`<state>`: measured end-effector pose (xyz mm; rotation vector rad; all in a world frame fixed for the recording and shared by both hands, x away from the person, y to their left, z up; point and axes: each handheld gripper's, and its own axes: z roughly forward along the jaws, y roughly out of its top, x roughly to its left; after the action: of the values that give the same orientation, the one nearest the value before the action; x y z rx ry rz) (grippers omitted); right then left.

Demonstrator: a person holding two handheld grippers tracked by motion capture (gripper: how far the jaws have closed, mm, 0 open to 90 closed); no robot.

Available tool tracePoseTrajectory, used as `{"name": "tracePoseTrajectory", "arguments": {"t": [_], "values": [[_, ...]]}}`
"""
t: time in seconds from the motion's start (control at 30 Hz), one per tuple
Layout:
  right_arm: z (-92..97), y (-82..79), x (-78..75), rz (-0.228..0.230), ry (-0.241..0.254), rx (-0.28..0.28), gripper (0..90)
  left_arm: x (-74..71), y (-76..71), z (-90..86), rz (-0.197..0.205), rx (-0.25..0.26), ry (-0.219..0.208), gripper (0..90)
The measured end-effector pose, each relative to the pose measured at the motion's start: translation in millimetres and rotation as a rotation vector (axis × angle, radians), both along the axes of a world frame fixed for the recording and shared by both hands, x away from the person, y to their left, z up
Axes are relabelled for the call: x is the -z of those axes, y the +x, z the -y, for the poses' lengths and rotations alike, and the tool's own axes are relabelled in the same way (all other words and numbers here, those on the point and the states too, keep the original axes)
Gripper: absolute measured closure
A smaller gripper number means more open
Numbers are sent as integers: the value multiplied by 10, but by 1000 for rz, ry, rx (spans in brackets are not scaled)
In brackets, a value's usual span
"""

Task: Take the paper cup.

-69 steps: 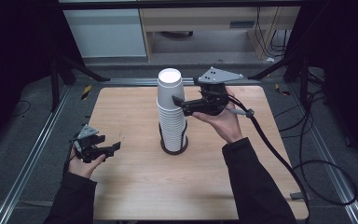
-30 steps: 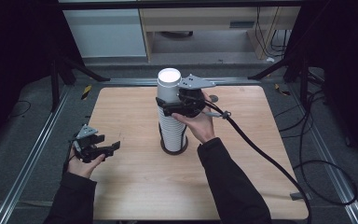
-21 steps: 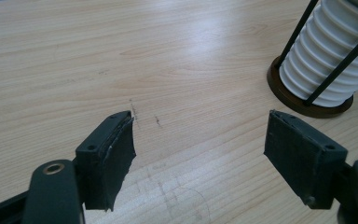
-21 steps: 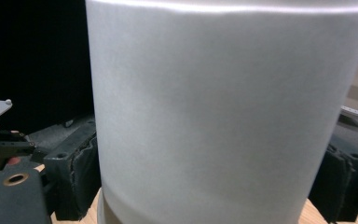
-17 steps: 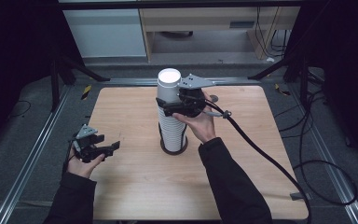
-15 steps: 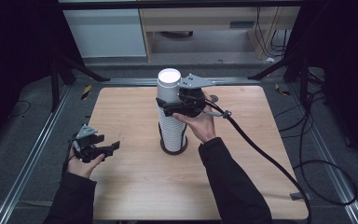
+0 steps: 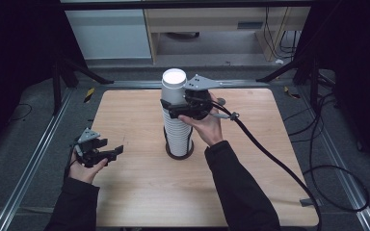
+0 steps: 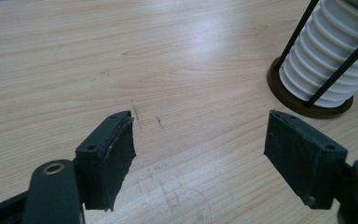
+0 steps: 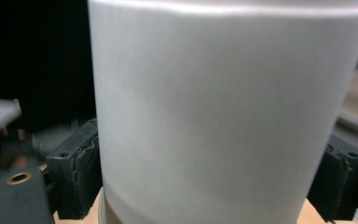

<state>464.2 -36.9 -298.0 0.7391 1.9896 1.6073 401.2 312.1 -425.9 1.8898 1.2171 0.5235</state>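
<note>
A tall stack of white paper cups [image 7: 176, 126] stands in a black wire holder with a round brown base [image 7: 178, 153] at the middle of the wooden table [image 7: 270, 163]. My right gripper [image 7: 173, 109] is up at the stack's top, its jaws on either side of the top cup [image 7: 174, 84]. In the right gripper view both pads [image 9: 81, 175] press the top cup's [image 9: 214, 107] white wall. My left gripper [image 7: 116, 151] is held low at the table's left edge, open and empty. From the left gripper [image 8: 198, 154], the cup stack [image 8: 326, 60] shows at upper right.
Metal frame rails [image 7: 38, 159] run along the table's left and right sides. A thick black cable [image 7: 279, 166] trails from the right gripper across the table's right half. Cabinets and shelving [image 7: 197, 29] stand beyond the far edge.
The right gripper moved left from beside the stack onto its top cup. It has held still over the last second. The left gripper has not moved.
</note>
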Motion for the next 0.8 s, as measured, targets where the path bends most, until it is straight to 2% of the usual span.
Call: {"name": "tracePoseTrajectory", "arguments": {"t": [0.07, 0.1, 0.17, 0.23, 0.43, 0.57, 0.67, 0.8], "values": [[47, -24, -117, 14, 78, -14, 141, 1, 0, 0, 1, -1, -1, 232], [60, -27, -183, 0, 80, -18, 140, -1, -1, 1, 0, 0, -1, 232], [61, -49, -268, 14, 42, -10, 140, -8, -4, 6, 1, 3, 0, 232], [60, -56, -296, 15, 29, -11, 139, -13, -6, 14, 3, 4, -2, 232], [59, -27, -328, 11, 34, -17, 138, -9, -3, 13, 1, 5, -2, 231], [91, -15, -426, 26, 41, -11, 138, 1, 1, 2, -3, 2, -3, 232], [139, -21, -555, 38, 73, -14, 138, -9, -3, 11, 1, 7, -3, 232], [154, -41, -660, 56, 74, -10, 138, -11, -1, 11, 1, 7, -4, 231]]}}
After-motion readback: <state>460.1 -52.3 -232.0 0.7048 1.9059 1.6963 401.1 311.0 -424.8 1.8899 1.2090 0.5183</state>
